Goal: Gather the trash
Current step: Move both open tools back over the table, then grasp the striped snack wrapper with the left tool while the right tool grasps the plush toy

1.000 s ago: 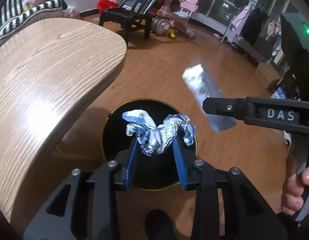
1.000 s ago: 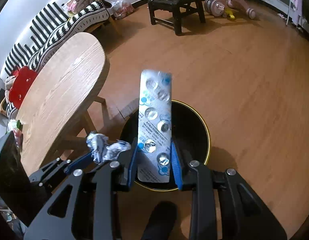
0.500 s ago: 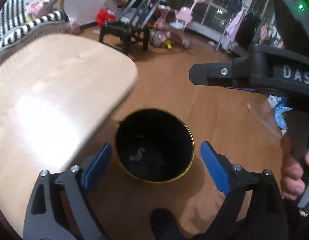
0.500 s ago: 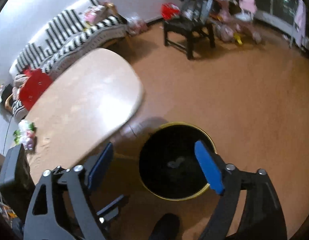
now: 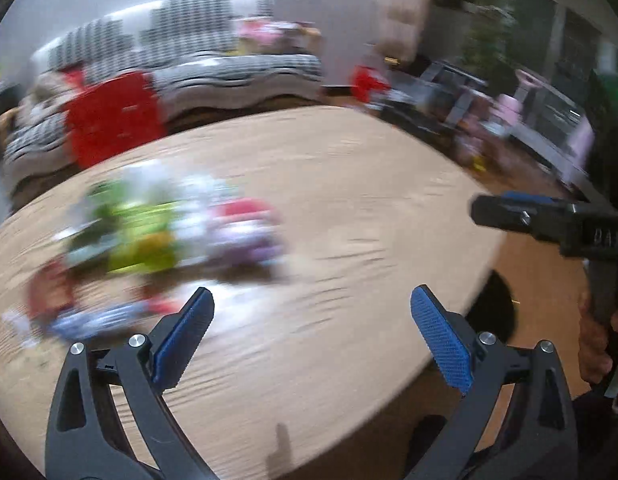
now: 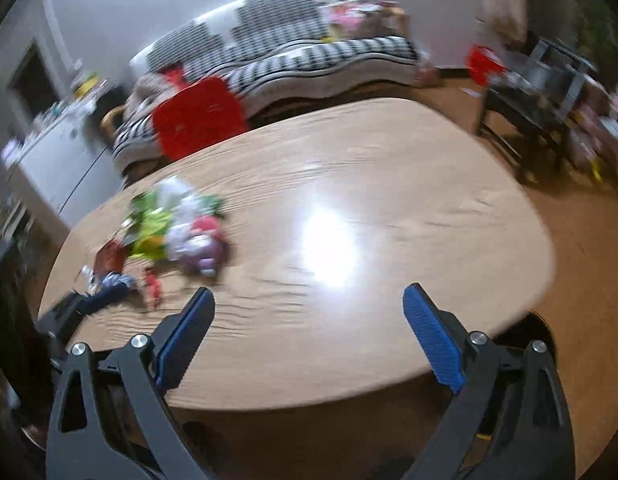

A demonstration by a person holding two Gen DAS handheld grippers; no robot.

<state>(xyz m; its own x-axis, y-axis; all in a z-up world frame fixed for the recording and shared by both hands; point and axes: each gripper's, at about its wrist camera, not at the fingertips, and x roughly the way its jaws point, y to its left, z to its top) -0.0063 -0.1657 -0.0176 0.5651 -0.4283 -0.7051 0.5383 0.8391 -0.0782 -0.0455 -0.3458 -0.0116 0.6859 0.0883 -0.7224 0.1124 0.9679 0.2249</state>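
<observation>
A blurred heap of colourful trash [image 5: 161,236] lies on the left part of the oval wooden table [image 5: 349,200]; in the right wrist view the heap [image 6: 177,232] sits at the table's far left. My left gripper [image 5: 311,332] is open and empty above the table's near side. My right gripper [image 6: 309,332] is open and empty at the table's near edge; it also shows in the left wrist view [image 5: 541,220] at the right. A sliver of the black bin [image 6: 541,330] shows under the table's right end.
A striped sofa [image 6: 309,52] and a red chair back [image 6: 197,116] stand behind the table. A dark stool [image 6: 537,92] and toys stand on the wooden floor at the right. A white cabinet [image 6: 57,160] stands at the left.
Both grippers opened and dropped the crumpled foil and the blister pack into the bin. Both then swung up and left from the bin toward the table and the trash heap.
</observation>
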